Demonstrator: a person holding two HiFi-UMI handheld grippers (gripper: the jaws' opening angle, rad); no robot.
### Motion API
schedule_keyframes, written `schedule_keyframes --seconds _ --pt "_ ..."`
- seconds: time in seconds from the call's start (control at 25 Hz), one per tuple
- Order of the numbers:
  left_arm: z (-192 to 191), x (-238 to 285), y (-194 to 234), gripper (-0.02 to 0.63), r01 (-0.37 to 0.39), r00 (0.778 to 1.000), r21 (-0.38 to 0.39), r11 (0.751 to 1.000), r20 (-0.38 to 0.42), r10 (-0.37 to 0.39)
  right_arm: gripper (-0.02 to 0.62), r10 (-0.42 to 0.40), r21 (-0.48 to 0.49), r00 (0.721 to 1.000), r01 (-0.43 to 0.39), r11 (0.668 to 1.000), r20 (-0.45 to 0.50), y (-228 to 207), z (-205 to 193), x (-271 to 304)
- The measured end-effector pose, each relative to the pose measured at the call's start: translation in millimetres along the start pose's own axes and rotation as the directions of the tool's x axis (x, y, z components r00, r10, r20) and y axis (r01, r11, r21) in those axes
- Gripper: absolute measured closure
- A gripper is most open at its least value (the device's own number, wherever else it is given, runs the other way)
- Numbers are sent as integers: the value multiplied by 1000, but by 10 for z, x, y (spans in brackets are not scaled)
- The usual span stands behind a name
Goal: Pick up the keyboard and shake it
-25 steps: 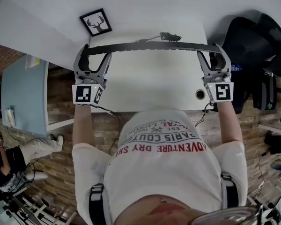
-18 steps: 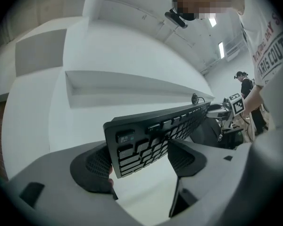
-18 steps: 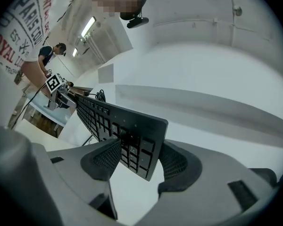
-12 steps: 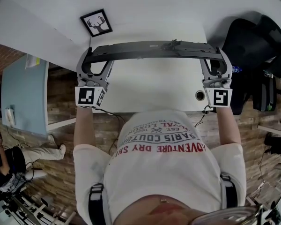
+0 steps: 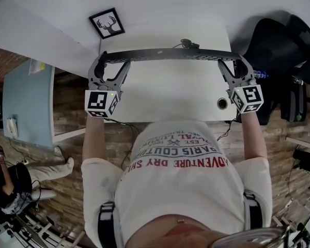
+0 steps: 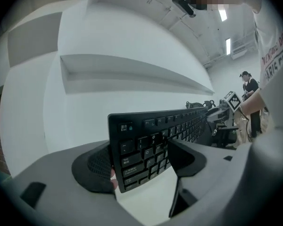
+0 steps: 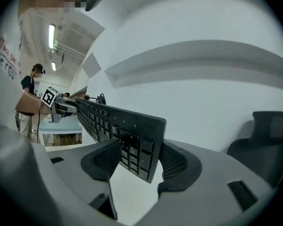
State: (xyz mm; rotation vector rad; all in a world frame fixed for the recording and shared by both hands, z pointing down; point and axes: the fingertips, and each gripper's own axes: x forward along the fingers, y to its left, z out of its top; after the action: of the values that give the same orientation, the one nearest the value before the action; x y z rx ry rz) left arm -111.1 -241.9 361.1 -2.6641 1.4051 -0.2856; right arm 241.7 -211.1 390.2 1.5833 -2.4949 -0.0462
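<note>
A long black keyboard (image 5: 168,54) hangs in the air above the white table (image 5: 165,94), seen nearly edge-on from the head view. My left gripper (image 5: 99,62) is shut on its left end (image 6: 141,152), with the Esc corner between the jaws. My right gripper (image 5: 238,62) is shut on the right end (image 7: 137,147). In the left gripper view the keys face the camera and the board stands tilted on its long edge. A bundled black cable (image 5: 188,43) lies at the keyboard's far side.
A framed deer picture (image 5: 106,24) stands on the table's back left. A round cable hole (image 5: 221,103) sits near the table's front right corner. A black office chair (image 5: 279,40) stands to the right, and a pale blue desk (image 5: 26,102) to the left.
The keyboard has rocked over the second: thin edge-on, then tipped to show a broader face, now back to thin edge-on and slightly farther away. Both grippers stayed shut on its ends.
</note>
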Motion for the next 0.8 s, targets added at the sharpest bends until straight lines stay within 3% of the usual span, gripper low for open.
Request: schedule_keyframes --seconds 0.24,0.4,0.52,0.6,0.68,0.72,0.8 --pt "-2 31 -89 252 -2 1000 56 998 -28 3 328 49 135 994 -35 990 -97 -15 -348 76" --pt "91 29 -128 252 -30 1000 99 995 13 29 328 35 111 998 -30 993 -46 -60 -349 103" --pt "302 -22 -198 252 -70 991 131 989 126 53 330 18 77 1000 -20 997 23 -112 -291 106" --pt "470 -77 -281 252 -102 980 228 968 190 59 328 13 82 999 -17 997 52 -151 -284 109" --pt "481 -136 -380 252 -113 986 376 920 156 57 328 10 92 998 -16 996 66 -187 -302 105" --pt "461 -168 -420 252 -120 987 397 910 145 67 328 10 93 998 -16 996 68 -199 -317 99" --pt "423 -238 -476 252 -143 983 383 912 160 87 328 13 87 998 -20 996 69 -195 -347 85"
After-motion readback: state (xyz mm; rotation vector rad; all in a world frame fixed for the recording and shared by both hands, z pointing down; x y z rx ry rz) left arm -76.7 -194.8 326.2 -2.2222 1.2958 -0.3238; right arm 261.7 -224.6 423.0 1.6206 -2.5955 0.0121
